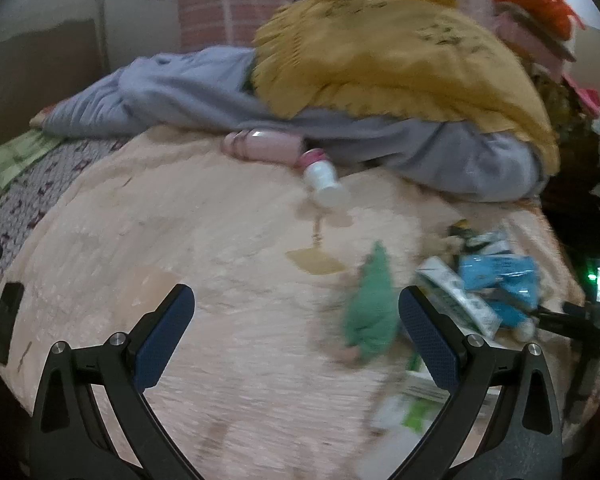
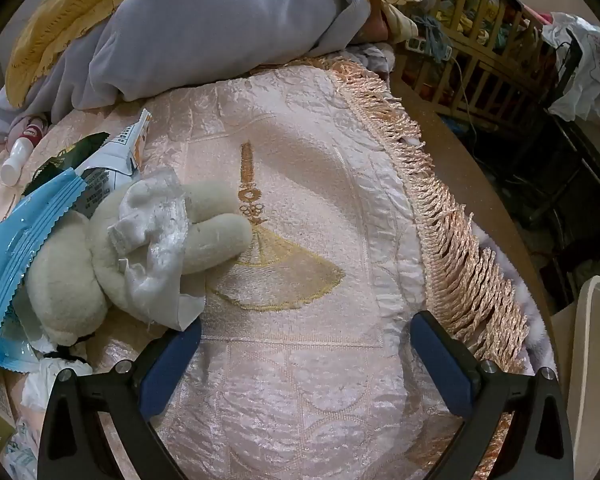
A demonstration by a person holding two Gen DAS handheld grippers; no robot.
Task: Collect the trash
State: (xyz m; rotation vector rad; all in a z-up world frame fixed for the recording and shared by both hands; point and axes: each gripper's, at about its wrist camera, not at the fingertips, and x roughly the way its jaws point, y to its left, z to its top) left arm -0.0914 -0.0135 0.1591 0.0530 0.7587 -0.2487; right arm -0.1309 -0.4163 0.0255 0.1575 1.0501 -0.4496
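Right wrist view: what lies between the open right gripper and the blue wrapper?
In the right wrist view, a cream plush toy with white cloth lies between the right gripper and the blue wrapper.

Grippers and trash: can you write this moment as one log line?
left gripper: open, empty | right gripper: open, empty | blue wrapper: on bedspread, beside plush toy | trash: uncollected

The pink bed cover (image 2: 300, 380) is looking shiny and bumpy. The blue wrapper (image 2: 16, 240) is shining like plastic. The toy (image 2: 64, 280) is looking fuzzy.
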